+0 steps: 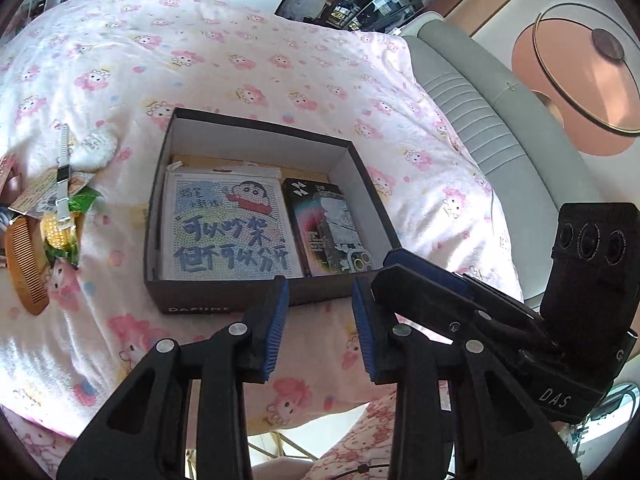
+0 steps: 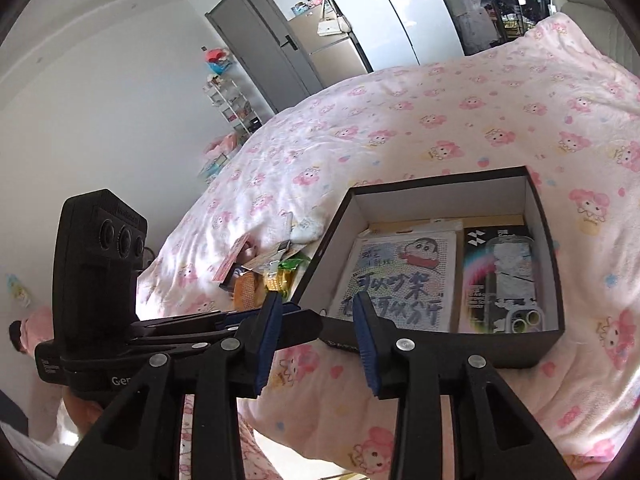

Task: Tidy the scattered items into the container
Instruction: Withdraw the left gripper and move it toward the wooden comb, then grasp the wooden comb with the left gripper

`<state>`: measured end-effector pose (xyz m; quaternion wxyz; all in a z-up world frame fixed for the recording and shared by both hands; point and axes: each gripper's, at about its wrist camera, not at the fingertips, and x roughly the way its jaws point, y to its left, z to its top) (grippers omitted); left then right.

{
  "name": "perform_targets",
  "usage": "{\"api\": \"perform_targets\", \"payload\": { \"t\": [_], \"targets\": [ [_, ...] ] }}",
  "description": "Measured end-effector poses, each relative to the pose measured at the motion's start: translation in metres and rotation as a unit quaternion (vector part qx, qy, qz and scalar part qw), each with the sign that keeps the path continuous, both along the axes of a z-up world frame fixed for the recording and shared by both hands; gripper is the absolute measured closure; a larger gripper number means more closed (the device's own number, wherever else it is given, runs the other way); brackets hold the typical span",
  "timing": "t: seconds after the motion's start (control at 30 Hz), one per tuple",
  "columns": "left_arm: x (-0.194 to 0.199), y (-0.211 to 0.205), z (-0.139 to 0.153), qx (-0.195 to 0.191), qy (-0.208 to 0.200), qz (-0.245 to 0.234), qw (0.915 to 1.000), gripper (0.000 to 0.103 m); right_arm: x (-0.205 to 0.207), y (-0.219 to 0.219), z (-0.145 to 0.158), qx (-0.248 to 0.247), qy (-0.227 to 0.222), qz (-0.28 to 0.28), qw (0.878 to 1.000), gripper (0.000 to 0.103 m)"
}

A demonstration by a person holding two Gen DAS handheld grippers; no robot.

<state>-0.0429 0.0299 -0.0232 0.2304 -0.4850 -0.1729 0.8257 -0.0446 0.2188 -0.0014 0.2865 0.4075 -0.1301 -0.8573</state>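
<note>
A black cardboard box (image 1: 188, 300) (image 2: 540, 354) lies open on a pink cartoon-print quilt. Inside lie a cartoon sticker sheet (image 1: 228, 228) (image 2: 404, 276) and a phone-case package (image 1: 324, 228) (image 2: 500, 276). Left of the box lies a pile: a wooden comb (image 1: 26, 264), a green snack packet (image 1: 66, 224) (image 2: 280, 276), a white watch strap (image 1: 62, 172) (image 2: 286, 224) and a white fluffy item (image 1: 94, 148). My left gripper (image 1: 320, 292) is open and empty at the box's near wall. My right gripper (image 2: 318, 306) is open and empty at the box's near left corner.
The quilt (image 1: 260, 64) (image 2: 400, 128) covers the whole bed. A grey padded headboard (image 1: 472, 120) runs along the right in the left wrist view. A white wall, a grey door (image 2: 260, 52) and a small shelf rack (image 2: 232, 100) stand beyond the bed.
</note>
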Motion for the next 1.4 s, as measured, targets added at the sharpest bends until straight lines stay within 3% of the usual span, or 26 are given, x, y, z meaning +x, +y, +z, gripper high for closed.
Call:
{"api": "perform_targets", "payload": {
  "t": [0.4,0.7,0.87,0.97,1.13,1.3,1.4],
  "targets": [
    [0.015,-0.095,-0.009,-0.022,-0.006,0.073,0.9970,0.071,-0.009,-0.098,-0.003,0.035,0.005,0.092,0.995,0.070],
    [0.025,-0.158,-0.046,-0.019,-0.033,0.140,0.9894,0.069,-0.015,-0.164,-0.025,0.067,-0.008,0.141,0.988,0.070],
    [0.024,-0.203,-0.082,-0.021,-0.059,0.198,0.9783,0.069,-0.022,-0.198,-0.059,0.102,-0.036,0.155,0.982,0.070],
    [0.017,-0.232,-0.108,-0.032,-0.076,0.239,0.9676,0.069,-0.029,-0.212,-0.084,0.115,-0.068,0.162,0.978,0.070],
    [0.002,-0.272,-0.151,-0.030,-0.110,0.292,0.9495,0.069,-0.041,-0.239,-0.110,0.144,-0.071,0.158,0.974,0.070],
    [-0.018,-0.284,-0.181,-0.002,-0.128,0.299,0.9456,0.069,-0.041,-0.269,-0.150,0.134,-0.107,0.182,0.968,0.070],
    [-0.027,-0.287,-0.191,0.007,-0.135,0.303,0.9434,0.069,-0.052,-0.282,-0.169,0.128,-0.127,0.167,0.969,0.070]
  ]
}}
